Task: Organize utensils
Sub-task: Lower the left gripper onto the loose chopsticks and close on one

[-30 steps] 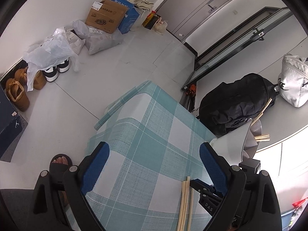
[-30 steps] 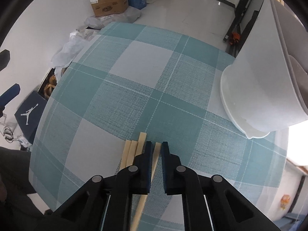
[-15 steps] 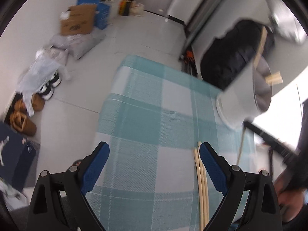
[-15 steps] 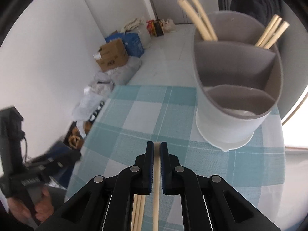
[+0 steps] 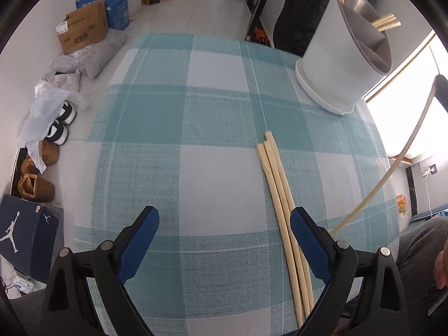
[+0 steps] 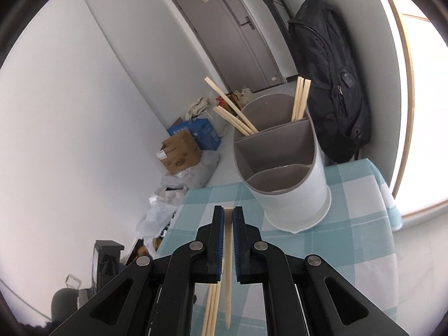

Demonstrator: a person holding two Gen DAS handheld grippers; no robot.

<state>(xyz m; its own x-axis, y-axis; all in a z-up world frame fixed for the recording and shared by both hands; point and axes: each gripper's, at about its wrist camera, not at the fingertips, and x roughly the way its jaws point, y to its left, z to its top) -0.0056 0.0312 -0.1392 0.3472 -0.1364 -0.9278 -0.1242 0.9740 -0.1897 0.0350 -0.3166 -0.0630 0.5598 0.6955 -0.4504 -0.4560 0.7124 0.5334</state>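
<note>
A white utensil holder (image 5: 341,64) with grey dividers stands at the far right of the checked tablecloth (image 5: 196,145); several chopsticks stick out of its back compartments (image 6: 299,100). Three chopsticks (image 5: 282,196) lie side by side on the cloth, close to my left gripper's right finger. My left gripper (image 5: 224,238) is open and empty above the cloth. My right gripper (image 6: 228,218) is shut on one chopstick (image 6: 227,266), held lifted above the table in front of the holder (image 6: 282,173). That chopstick shows in the left wrist view (image 5: 392,168) as a raised slanted stick.
A black backpack (image 6: 330,84) hangs behind the holder. On the floor to the left are cardboard boxes (image 5: 84,30), bags (image 5: 92,58), shoes (image 5: 58,128) and a dark shoe box (image 5: 25,235). The table's near edge is just below my left gripper.
My right gripper has lifted one chopstick off the cloth and tilted up to face the holder. My left gripper has moved over the table, closer to the three lying chopsticks.
</note>
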